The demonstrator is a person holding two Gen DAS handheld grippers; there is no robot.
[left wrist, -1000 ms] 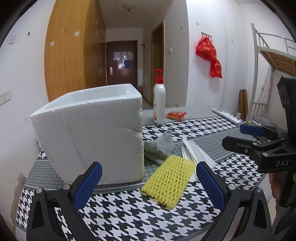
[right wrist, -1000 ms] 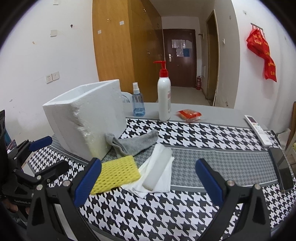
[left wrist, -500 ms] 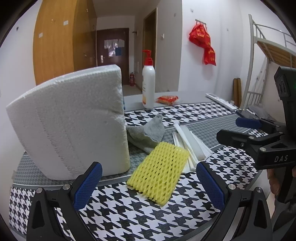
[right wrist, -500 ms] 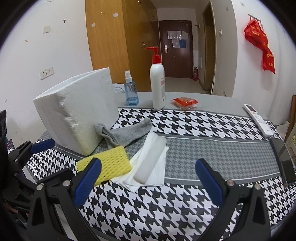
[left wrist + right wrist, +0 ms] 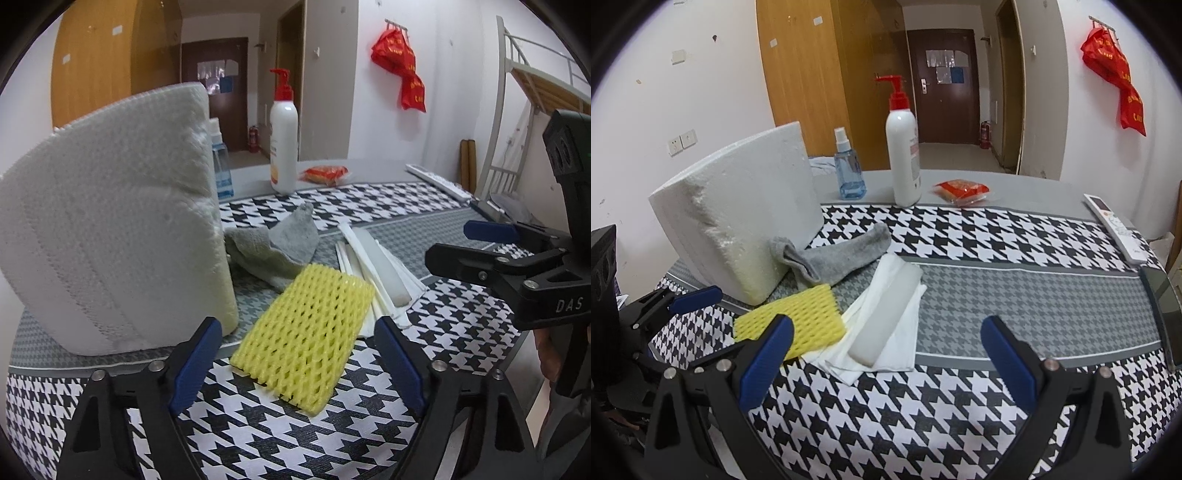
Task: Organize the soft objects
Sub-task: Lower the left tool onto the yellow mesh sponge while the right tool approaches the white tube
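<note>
Closer and lower than a second ago, the left claw (image 5: 295,363) now frames the yellow foam net sleeve (image 5: 304,332); its jaws are closing with the sleeve's near end between them, untouched. The sleeve's long axis runs from near-left to far-right, beside the foam box (image 5: 114,240) on the houndstooth surface (image 5: 258,439). The right claw (image 5: 886,360) gapes empty, farther off.

Dormitory-style home: bunk bed (image 5: 535,81), wooden wardrobe (image 5: 812,74).
</note>
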